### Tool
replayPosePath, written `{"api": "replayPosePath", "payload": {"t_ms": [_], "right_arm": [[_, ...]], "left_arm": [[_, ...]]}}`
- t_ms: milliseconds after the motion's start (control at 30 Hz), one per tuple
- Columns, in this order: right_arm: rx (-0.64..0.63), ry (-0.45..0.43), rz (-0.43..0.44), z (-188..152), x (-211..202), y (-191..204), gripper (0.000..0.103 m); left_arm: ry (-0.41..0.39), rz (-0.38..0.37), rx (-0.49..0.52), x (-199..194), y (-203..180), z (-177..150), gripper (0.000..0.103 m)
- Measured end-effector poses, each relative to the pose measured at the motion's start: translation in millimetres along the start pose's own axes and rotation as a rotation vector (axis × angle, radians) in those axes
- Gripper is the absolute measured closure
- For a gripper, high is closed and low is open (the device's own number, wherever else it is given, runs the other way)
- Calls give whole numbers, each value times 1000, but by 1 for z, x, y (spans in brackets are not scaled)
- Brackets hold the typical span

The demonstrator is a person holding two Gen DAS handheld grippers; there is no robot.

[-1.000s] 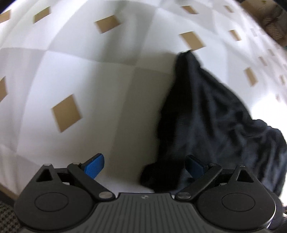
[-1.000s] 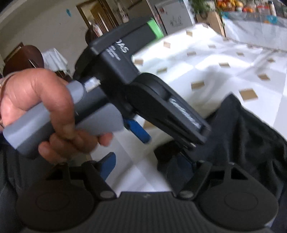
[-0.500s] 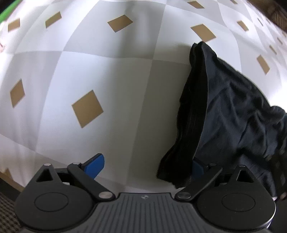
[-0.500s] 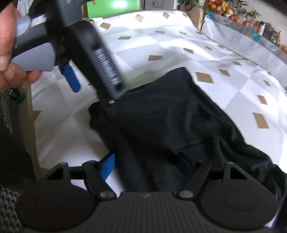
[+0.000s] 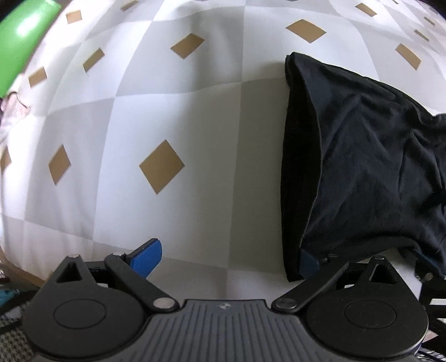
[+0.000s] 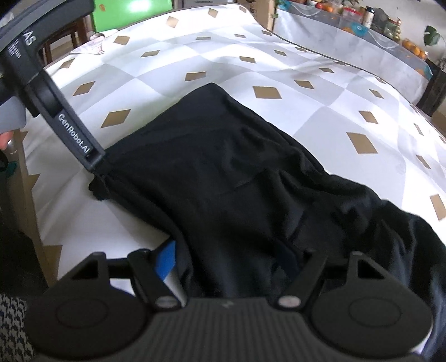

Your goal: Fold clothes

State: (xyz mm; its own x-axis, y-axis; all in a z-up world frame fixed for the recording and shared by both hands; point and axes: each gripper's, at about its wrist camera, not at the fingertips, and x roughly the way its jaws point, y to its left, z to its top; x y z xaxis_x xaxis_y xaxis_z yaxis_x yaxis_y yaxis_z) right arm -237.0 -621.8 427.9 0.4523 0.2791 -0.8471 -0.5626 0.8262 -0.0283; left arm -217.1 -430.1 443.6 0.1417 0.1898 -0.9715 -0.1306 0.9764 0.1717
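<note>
Both grippers stand wide open: the left gripper (image 5: 225,254) has the black garment (image 6: 237,178) draped over its right finger; the right gripper (image 6: 234,257) has it heaped between its fingers. The garment lies on a checked cloth (image 5: 167,111). A cluttered counter (image 6: 362,19) stands beyond.

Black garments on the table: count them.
1. A single black garment lies spread on the checked tablecloth, its near edge at both tools; others may lie out of frame.

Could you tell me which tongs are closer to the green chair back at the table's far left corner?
Left. The left tongs sit leftward, toward the green chair back; the right tongs sit farther right.
</note>
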Motion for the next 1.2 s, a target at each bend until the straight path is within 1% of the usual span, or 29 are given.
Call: {"api": "replayPosePath", "payload": {"t_ms": [33, 133, 233, 333, 400, 467, 533, 567, 633, 733, 833, 900, 1033, 1133, 1200], "right_arm": [[17, 2, -11, -1, -1, -1, 32], [83, 5, -34, -3, -5, -10, 32], [155, 4, -39, -6, -9, -20, 33], [140, -18, -64, -6, -14, -21, 33], [155, -20, -69, -6, -15, -22, 33], [179, -16, -63, -7, -15, -23, 33], [185, -2, -36, -10, -17, -23, 33], [171, 5, -31, -11, -18, -21, 33], [139, 16, -25, -14, -21, -18, 32], [115, 24, -42, -20, -26, -14, 31], [120, 27, -52, -26, -35, -15, 31], [129, 28, -54, -31, -41, -16, 30], [149, 29, -58, -41, -54, -20, 30], [176, 35, -76, -49, -60, -26, 30], [228, 31, -73, -55, -65, -35, 30]], "left_arm": [[-11, 2, -15, -1, 2, -2, 3], [-2, -33, -140, 3, 16, 0, 3], [21, -117, -297, 12, 26, 7, 4], [38, -204, -433, 16, 42, 4, 4], [80, -251, -516, 24, 52, 0, 4], [148, -269, -560, 37, 55, -5, 4], [203, -284, -602, 47, 58, -11, 3], [211, -290, -625, 49, 60, -14, 3], [200, -258, -601, 46, 59, -12, 3], [192, -219, -571, 43, 57, -12, 1], [218, -256, -606, 47, 56, -20, 1], [198, -277, -638, 45, 59, -25, 1], [126, -256, -647, 35, 64, -29, 1], [97, -301, -648, 29, 61, -32, 1], [83, -295, -621, 26, 54, -35, 1]]}}
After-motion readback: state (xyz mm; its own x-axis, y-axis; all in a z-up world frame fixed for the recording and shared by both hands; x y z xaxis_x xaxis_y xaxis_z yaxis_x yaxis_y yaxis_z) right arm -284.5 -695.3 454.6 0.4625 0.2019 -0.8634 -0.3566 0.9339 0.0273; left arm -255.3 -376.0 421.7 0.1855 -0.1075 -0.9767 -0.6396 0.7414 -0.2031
